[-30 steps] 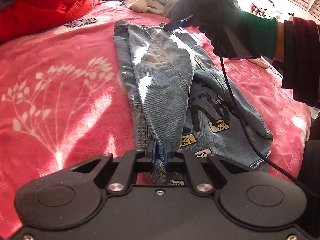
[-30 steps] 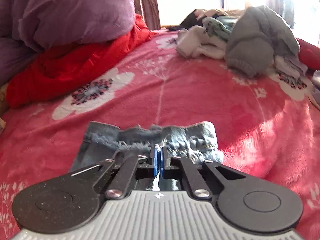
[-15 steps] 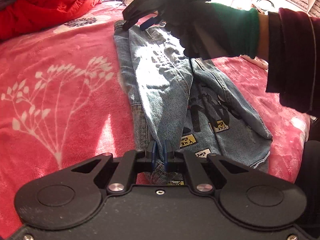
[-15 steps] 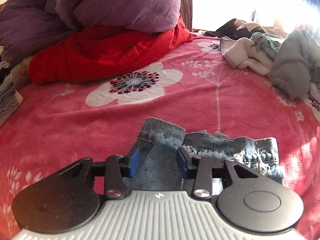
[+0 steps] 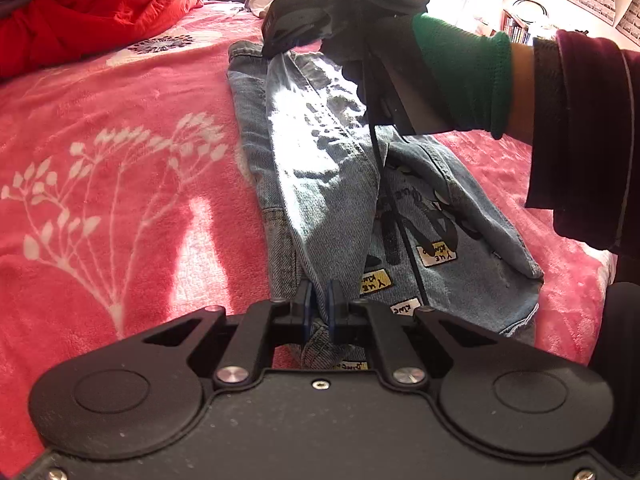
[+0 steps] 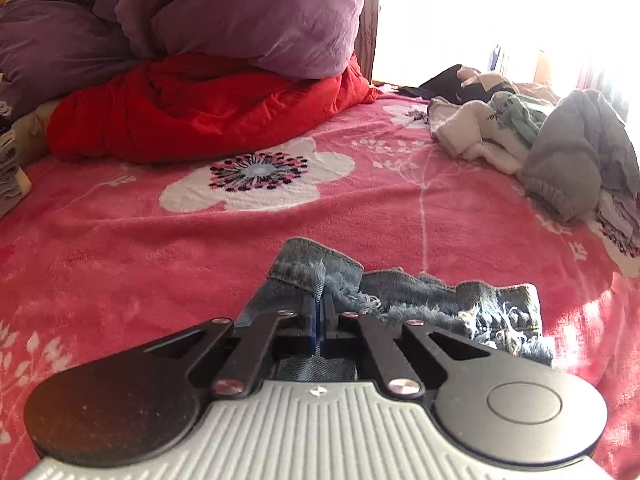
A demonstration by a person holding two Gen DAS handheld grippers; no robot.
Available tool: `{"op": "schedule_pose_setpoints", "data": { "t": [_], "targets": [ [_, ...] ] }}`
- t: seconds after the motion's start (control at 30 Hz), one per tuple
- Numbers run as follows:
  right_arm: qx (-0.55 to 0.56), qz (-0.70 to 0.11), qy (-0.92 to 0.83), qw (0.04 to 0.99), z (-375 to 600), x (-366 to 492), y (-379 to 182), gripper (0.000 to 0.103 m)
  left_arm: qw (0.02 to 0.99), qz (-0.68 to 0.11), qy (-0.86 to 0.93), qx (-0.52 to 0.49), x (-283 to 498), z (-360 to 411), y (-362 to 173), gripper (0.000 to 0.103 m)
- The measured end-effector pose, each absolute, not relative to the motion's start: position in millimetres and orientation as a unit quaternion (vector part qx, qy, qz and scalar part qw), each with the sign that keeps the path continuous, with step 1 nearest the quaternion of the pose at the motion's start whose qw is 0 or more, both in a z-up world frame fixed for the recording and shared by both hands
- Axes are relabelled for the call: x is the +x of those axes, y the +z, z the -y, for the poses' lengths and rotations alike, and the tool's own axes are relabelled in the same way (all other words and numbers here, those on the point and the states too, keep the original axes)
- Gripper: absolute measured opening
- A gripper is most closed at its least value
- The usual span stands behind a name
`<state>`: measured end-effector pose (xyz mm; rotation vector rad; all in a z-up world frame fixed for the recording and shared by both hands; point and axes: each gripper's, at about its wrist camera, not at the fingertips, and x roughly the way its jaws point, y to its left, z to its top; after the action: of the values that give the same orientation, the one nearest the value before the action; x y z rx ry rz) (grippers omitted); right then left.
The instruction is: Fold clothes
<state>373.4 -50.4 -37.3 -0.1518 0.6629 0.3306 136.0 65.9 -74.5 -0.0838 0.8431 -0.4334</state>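
Blue jeans [image 5: 332, 184] with yellow patches lie lengthwise on the pink flowered blanket [image 5: 120, 160], one leg folded over the other. My left gripper [image 5: 319, 292] is shut on the near end of the denim. At the far end, a green-gloved hand [image 5: 460, 76] holds my right gripper [image 5: 278, 46] down on the leg hems. In the right wrist view the right gripper [image 6: 320, 304] has its jaws closing on the frayed hem [image 6: 316, 276], pads pressed on the denim. The other hem [image 6: 500, 312] lies free to its right.
A red quilt [image 6: 200, 108] under a purple duvet [image 6: 220, 12] fills the back left of the bed. A heap of grey and white clothes [image 6: 540, 148] lies at the back right. A folded stack [image 6: 8, 172] shows at the left edge.
My right gripper slid left along the hems, opened, then shut on the left leg's hem. The left gripper kept still, holding the near end.
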Motion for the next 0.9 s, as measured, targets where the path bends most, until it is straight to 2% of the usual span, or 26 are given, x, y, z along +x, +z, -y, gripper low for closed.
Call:
{"op": "schedule_pose_setpoints", "data": {
  "t": [0.13, 0.23, 0.33, 0.4, 0.47, 0.57, 0.63, 0.67, 0.73, 0.77, 0.9],
  "targets": [
    [-0.080, -0.306, 0.177, 0.932, 43, 371, -24, 0.004, 0.889, -0.406, -0.208, -0.041, 136, -66, -75, 0.003],
    [-0.074, -0.311, 0.192, 0.928, 38, 375, -26, 0.012, 0.888, -0.407, -0.208, -0.042, 136, -66, -75, 0.003],
    [-0.056, -0.310, 0.206, 0.927, 41, 375, -26, 0.012, 0.888, -0.407, -0.208, -0.045, 136, -67, -75, 0.004],
    [-0.066, -0.308, 0.194, 0.929, 43, 375, -23, 0.024, 0.888, -0.407, -0.210, -0.050, 136, -69, -74, 0.005],
    [-0.040, -0.297, 0.200, 0.933, 55, 368, -12, 0.031, 0.886, -0.408, -0.211, -0.060, 137, -72, -75, 0.006],
    [-0.019, -0.286, 0.204, 0.936, 76, 351, 5, 0.034, 0.882, -0.409, -0.216, -0.088, 138, -80, -75, 0.007],
    [0.003, -0.279, 0.211, 0.937, 95, 334, 14, 0.039, 0.879, -0.406, -0.222, -0.115, 139, -87, -73, 0.019],
    [0.017, -0.277, 0.215, 0.936, 107, 323, 16, 0.043, 0.880, -0.402, -0.220, -0.128, 138, -91, -72, 0.022],
    [0.044, -0.274, 0.220, 0.935, 130, 300, 20, 0.045, 0.881, -0.393, -0.215, -0.154, 137, -100, -70, 0.038],
    [0.054, -0.276, 0.219, 0.935, 144, 286, 19, 0.047, 0.881, -0.390, -0.207, -0.167, 137, -105, -69, 0.042],
    [0.112, -0.283, 0.196, 0.932, 202, 233, 2, 0.047, 0.886, -0.384, -0.180, -0.188, 140, -110, -68, 0.042]
  ]
}}
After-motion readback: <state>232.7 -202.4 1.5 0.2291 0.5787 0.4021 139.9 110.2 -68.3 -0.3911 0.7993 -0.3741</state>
